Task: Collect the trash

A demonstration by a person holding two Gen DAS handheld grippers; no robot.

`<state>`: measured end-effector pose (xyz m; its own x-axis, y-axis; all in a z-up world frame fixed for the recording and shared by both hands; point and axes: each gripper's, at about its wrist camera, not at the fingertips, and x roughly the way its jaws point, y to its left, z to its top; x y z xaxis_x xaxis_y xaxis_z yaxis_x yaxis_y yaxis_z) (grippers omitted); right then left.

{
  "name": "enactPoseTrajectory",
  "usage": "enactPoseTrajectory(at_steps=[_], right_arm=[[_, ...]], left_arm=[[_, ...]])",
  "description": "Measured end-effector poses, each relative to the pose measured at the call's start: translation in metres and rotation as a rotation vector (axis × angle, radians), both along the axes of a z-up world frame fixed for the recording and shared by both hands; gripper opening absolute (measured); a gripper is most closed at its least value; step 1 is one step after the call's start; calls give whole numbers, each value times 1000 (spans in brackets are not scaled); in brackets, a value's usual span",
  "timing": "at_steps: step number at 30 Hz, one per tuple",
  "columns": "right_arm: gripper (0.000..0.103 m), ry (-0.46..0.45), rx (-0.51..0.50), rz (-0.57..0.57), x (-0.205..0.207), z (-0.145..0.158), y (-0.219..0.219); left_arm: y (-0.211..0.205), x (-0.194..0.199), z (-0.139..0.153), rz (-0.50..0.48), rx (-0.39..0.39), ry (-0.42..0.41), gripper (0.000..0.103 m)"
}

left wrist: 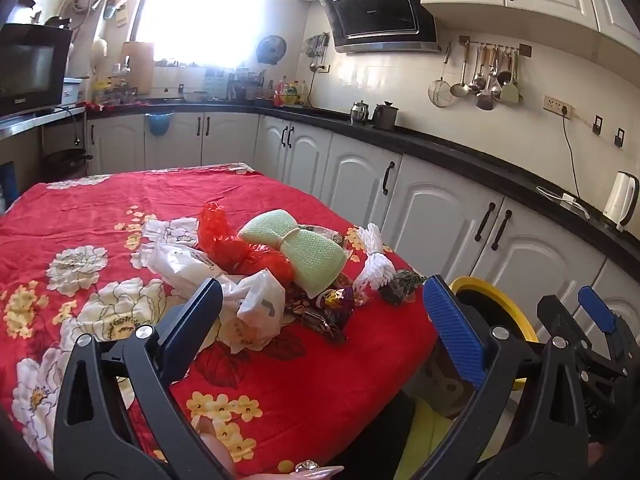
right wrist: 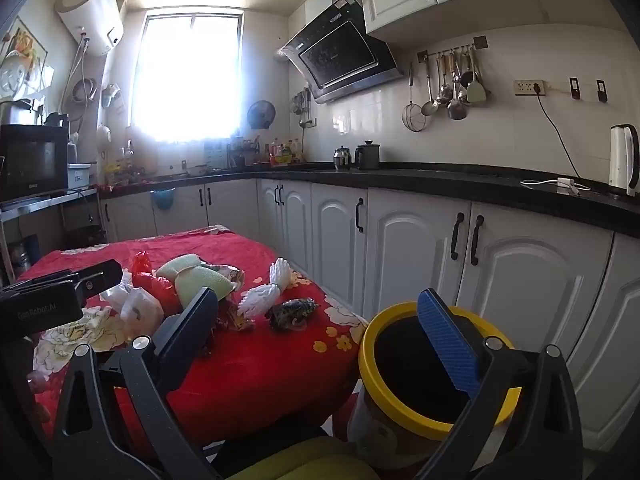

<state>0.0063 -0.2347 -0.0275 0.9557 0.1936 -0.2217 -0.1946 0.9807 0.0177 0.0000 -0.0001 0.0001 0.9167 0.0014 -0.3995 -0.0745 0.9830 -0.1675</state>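
Note:
A pile of trash lies on the red flowered tablecloth (left wrist: 280, 380): white plastic bags (left wrist: 256, 304), a red plastic bag (left wrist: 224, 240), dark snack wrappers (left wrist: 332, 304), a dark crumpled wrapper (left wrist: 400, 284), a green sponge cloth (left wrist: 300, 252) and a white string bundle (left wrist: 374, 256). My left gripper (left wrist: 324, 320) is open and empty, just short of the pile. My right gripper (right wrist: 324, 320) is open and empty, between the table edge and the yellow-rimmed bin (right wrist: 400, 412). The bin also shows in the left wrist view (left wrist: 516, 316). The pile shows in the right wrist view too (right wrist: 264, 300).
White cabinets (right wrist: 520, 280) under a black counter (right wrist: 480, 188) run along the right, close behind the bin. A kettle (right wrist: 622, 160) and cable lie on the counter. A yellow-green seat (right wrist: 300, 460) is below the table edge. The left gripper's body (right wrist: 52, 300) is at the left.

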Motion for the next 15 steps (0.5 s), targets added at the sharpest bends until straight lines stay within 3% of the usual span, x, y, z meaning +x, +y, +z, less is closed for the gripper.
enactPoseTrajectory(at_steps=[15], right_arm=[[97,5,7,-1,2,0,0]], left_arm=[[2,2,3,1,10,-12,92]])
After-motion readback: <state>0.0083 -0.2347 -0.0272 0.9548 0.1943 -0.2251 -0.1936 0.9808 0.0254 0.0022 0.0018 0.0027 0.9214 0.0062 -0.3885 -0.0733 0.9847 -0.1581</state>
